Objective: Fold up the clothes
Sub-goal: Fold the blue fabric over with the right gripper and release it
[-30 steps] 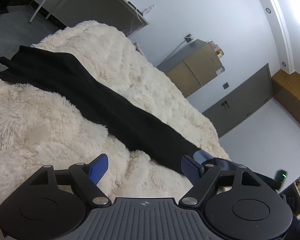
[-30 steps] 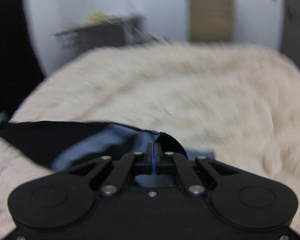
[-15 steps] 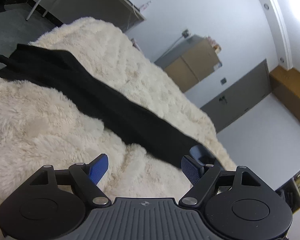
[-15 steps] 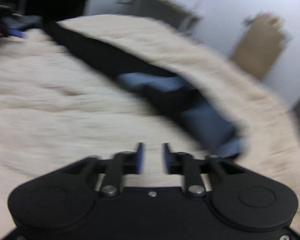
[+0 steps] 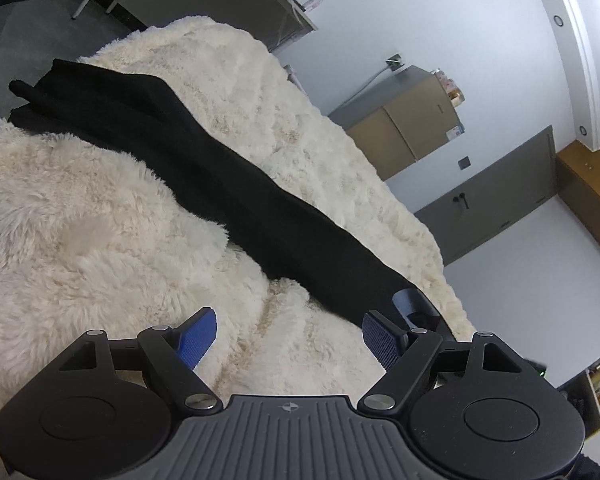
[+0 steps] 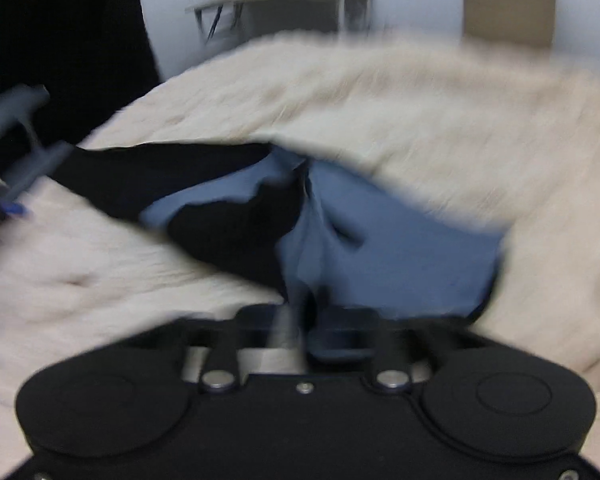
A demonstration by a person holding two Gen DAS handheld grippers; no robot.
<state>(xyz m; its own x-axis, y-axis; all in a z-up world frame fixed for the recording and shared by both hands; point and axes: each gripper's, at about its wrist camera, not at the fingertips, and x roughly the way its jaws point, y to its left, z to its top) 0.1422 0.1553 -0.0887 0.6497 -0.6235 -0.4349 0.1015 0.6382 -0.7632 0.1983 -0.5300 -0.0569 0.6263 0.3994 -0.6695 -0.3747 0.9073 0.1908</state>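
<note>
My right gripper (image 6: 300,320) has its jaws nearly together, and they have just been closing. The right-wrist picture is smeared, but blue cloth bunches right at the fingertips and seems to run down between them, so I judge I have pinched the near edge of the blue lining (image 6: 400,256); I would not swear the pads are biting firmly. My left gripper (image 5: 288,338) hangs with its jaws wide, nothing between the blue pads (image 5: 198,336), only fluffy blanket beneath.

The garment itself: a black garment (image 5: 204,168) laid out as one long narrow band, running diagonally across the cream blanket (image 5: 80,240), its far end towards the edge of the bed, its near end passing just beside my left gripper's right finger. From the right wrist I see that same black cloth with its blue inside turned up and rumpled at my end, not lying flat at all.

So where are we? By my reading, the lengthwise folding is done, since the piece is already narrow and fairly straight. What is left: smooth or tuck that blue-lined end, then bring one end over to the other to shorten the band. The left gripper is idle and well placed to take the near end.
</note>
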